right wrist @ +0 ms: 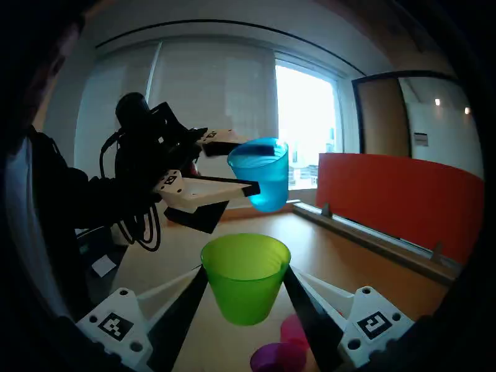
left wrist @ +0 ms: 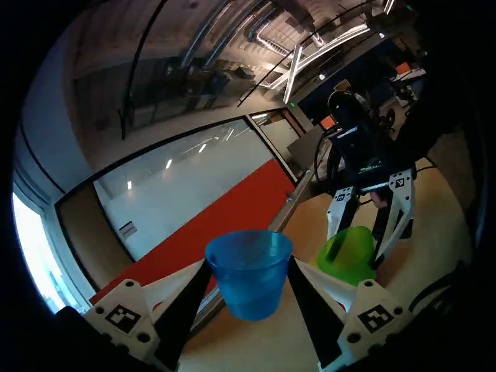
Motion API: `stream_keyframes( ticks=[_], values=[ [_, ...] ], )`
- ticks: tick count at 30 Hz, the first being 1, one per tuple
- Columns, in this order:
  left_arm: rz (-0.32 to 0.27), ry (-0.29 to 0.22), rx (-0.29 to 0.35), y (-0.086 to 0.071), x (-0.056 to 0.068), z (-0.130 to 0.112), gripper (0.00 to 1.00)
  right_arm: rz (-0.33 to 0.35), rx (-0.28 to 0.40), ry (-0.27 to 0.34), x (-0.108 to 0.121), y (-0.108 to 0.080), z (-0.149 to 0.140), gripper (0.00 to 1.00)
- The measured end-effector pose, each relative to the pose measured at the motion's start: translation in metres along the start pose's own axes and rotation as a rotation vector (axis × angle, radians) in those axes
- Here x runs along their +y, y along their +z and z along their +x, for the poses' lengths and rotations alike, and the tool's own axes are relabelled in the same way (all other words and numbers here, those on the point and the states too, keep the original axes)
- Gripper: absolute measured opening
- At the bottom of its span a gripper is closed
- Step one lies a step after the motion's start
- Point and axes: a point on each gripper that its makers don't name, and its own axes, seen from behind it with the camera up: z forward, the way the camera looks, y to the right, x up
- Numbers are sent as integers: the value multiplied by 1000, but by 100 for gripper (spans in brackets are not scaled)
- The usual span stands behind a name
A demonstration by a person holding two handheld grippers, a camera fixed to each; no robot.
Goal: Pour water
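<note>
I have the left tongs [left wrist: 249, 265] pinching the blue cup [left wrist: 249, 282], held high off the wooden table [right wrist: 347, 260] towards its far edge. The right tongs [right wrist: 245, 271] pinch the green cup [right wrist: 246, 291] lower down. A pink cup [right wrist: 292, 328] and a purple cup [right wrist: 278, 358] sit just below it.

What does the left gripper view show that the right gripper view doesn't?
Left gripper view adds the ceiling pipes and light strips overhead. Right gripper view adds a bright window, a purple cup and a pink cup low down, and a person's dark sleeve. Shared: the blue cup in the left tongs, the green cup in the right tongs, the red partition and the wooden table.
</note>
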Motion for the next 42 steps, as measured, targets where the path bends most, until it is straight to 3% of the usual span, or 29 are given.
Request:
stream_keyframes(
  ticks=[26,42],
  values=[
    [11,147,6,-9,-5,13,85,50,10,8,-17,14,5,90],
    [11,186,8,-14,-8,17,85,59,16,6,-18,20,8,90]
  ],
)
